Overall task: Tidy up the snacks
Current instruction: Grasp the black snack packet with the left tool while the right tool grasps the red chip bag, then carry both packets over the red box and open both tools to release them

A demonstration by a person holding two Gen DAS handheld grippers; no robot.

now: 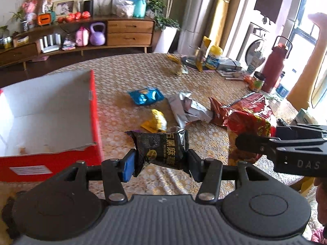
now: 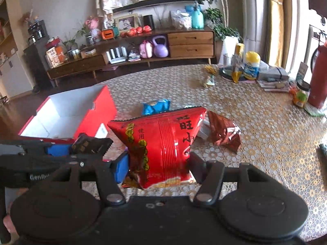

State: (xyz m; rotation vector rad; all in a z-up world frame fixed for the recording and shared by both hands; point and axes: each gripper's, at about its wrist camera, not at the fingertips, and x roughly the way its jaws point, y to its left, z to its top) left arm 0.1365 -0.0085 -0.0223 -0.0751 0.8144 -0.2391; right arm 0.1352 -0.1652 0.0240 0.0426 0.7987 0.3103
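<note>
Nearest your lens: your left gripper pinches the black snack pack btwn its pads, pack lifted off the tablecloth. Your right gripper is clamped on the big red snack bag, bag upright btwn the pads, also clear of the cloth.

Largest first: red box, open, white inside, sits left of & beyond your left gripper, its near corner just beside the black pack in the left wrist view. Ahead of both grippers, loose on the cloth: silver wrapper, brown-red foil bag, blue pack, small yellow pack. Far right: red bottle, well apart from the snacks.
</note>
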